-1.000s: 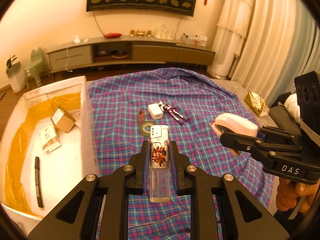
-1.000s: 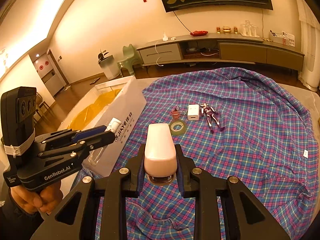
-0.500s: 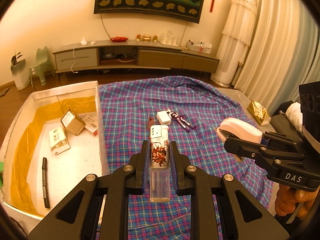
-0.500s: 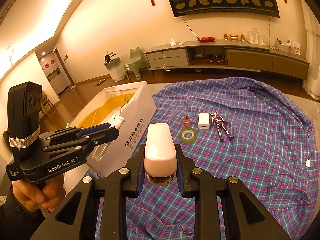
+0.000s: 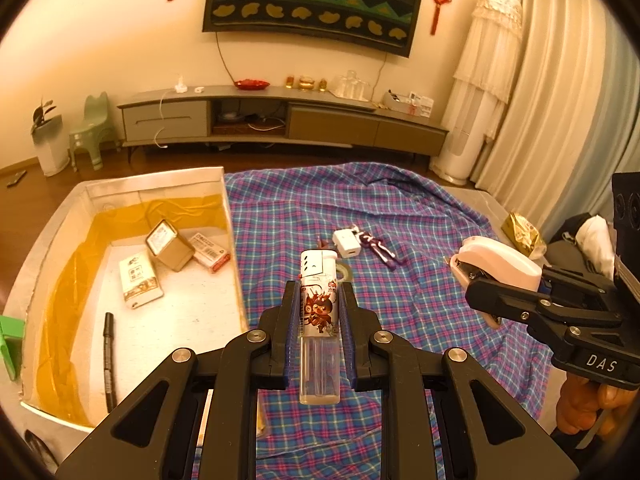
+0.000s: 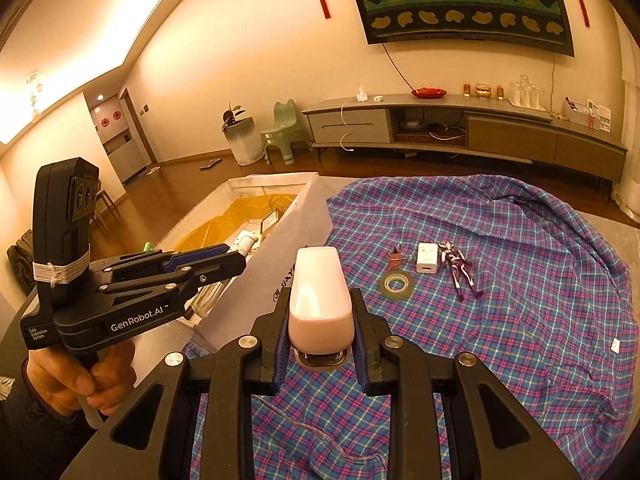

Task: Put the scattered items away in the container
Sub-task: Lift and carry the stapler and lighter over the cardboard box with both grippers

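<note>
My left gripper (image 5: 319,300) is shut on a clear lighter (image 5: 319,312) with a cartoon print, held above the plaid cloth just right of the white box's (image 5: 234,248) wall. My right gripper (image 6: 321,312) is shut on a pale pink stapler (image 6: 320,300), also lifted over the cloth. In the left wrist view the stapler (image 5: 496,264) shows at the right. The right wrist view shows the left gripper (image 6: 224,260) with the lighter's white top (image 6: 246,240) over the box edge. On the cloth lie a tape roll (image 6: 397,285), a white charger (image 6: 426,257), a purple figure (image 6: 460,268) and a small red item (image 6: 395,258).
The box (image 6: 256,184) has a yellow liner and holds small cartons (image 5: 138,278) and a black pen (image 5: 108,356). A gold foil bag (image 5: 520,232) lies at the cloth's right edge. A TV cabinet (image 5: 280,120) and a green stool (image 5: 94,128) stand far behind.
Both grippers have lifted and shifted with their items toward the box, so more of its inside shows in the left wrist view. Neither grip changed.
</note>
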`<state>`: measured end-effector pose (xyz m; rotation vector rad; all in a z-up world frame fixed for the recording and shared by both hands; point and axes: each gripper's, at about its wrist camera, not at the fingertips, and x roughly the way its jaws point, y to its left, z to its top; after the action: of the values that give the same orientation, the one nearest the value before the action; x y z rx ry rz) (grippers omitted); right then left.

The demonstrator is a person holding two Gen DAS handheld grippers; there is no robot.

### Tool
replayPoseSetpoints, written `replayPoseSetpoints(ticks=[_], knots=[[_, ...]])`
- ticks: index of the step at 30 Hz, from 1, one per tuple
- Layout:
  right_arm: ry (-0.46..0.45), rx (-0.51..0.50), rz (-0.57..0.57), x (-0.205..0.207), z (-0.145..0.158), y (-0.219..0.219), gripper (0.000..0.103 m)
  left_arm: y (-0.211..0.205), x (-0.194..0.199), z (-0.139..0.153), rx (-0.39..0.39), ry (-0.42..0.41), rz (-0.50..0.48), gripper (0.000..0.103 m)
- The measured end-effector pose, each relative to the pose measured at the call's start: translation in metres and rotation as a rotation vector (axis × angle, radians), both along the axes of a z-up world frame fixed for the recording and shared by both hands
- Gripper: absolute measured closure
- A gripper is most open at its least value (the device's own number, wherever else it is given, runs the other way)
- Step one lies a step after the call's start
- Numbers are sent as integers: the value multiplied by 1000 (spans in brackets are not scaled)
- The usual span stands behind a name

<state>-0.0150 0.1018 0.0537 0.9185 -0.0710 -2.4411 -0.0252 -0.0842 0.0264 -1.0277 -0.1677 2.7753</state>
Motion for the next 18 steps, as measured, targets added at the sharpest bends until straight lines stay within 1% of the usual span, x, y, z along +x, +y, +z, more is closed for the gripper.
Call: replayPoseSetpoints(ticks=[10, 18], knots=[[14, 4, 41, 7, 4, -22, 76, -22, 6, 1, 15, 12, 24, 83], [-1, -7, 68, 13, 2, -42, 75, -42, 8, 8, 57, 32, 47, 83]])
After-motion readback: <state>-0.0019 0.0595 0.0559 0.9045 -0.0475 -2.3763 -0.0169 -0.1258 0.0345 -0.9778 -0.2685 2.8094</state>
